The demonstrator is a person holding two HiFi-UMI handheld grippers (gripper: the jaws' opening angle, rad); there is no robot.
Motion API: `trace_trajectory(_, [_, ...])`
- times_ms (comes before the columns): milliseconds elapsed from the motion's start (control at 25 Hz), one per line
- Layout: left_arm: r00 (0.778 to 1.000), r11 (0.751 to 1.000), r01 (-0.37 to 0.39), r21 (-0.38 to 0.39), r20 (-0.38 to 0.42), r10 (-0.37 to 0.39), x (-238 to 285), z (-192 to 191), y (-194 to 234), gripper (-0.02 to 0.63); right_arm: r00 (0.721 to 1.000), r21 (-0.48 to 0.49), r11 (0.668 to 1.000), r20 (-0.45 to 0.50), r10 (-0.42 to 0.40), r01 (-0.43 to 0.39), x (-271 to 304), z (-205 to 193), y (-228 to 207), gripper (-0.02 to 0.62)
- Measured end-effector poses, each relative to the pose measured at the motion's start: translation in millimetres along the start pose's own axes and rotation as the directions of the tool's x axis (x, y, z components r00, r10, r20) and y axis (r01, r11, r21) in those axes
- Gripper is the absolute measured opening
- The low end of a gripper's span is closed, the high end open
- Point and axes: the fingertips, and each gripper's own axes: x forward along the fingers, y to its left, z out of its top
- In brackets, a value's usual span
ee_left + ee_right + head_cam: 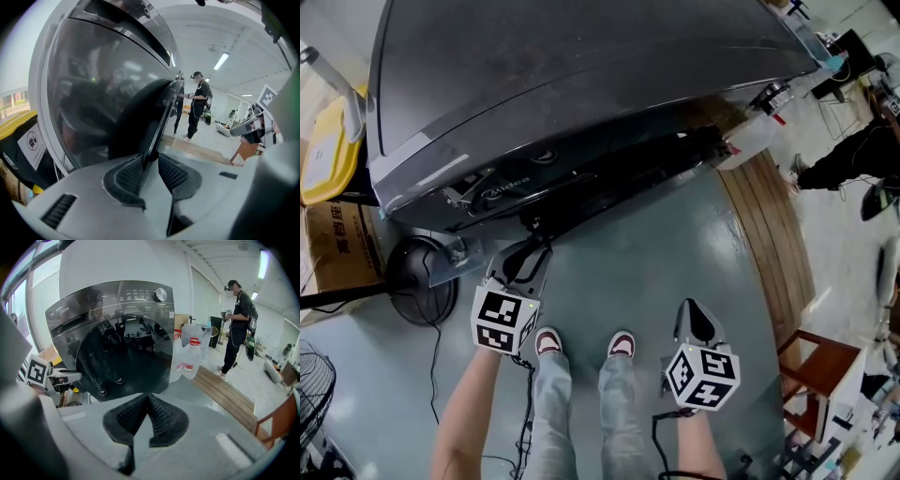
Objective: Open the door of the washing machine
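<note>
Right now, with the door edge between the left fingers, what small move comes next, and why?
Probably close the left gripper firmly onto the door edge before any pull. The edge sits between the fingers, but one finger looks clear of it with a gap showing, so a pull now would likely slip off.

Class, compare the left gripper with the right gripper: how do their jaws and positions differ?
The left gripper has its jaws apart, astride the edge of the washing machine door; the right gripper has its jaws together on nothing. The left gripper is at the door; the right gripper hangs clear of it. Both carry marker cubes.
</note>
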Motion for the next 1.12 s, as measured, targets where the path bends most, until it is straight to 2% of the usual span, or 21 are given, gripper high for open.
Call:
trace_trajectory(240, [0.998, 0.996, 0.059, 0.065, -0.035, -0.057, -6, -11, -22, 0.084, 1.0, 0.01, 1.0, 0.002, -0.007, 0.007, -6, -3, 1, 0.005])
trace_trajectory(440, [0.998, 0.997, 0.057, 0.05, -0.027, -0.056, -9, -14, -28, 0.084, 1.0, 0.012, 1.0, 0.012, -0.022, 0.021, -12, -3, -3, 0.005])
trace_trajectory(640, [0.993, 0.99, 0.105, 0.09, -0.059, -0.099, -11, -16, -33, 0.078, 0.999, 0.032, 0.999, 0.012, -0.036, 0.035, -16, -8, -8, 0.005])
trace_trajectory(880, [0.981, 0.976, 0.182, 0.122, -0.085, -0.172, -16, -24, -56, 0.071, 0.999, 0.046, 0.998, 0.011, -0.049, 0.049, -22, -17, -9, 0.005])
trace_trajectory(1120, [0.96, 0.952, 0.267, 0.147, -0.122, -0.251, -21, -34, -92, 0.07, 0.996, 0.087, 0.993, 0.014, -0.085, 0.083, -32, -23, -17, 0.005])
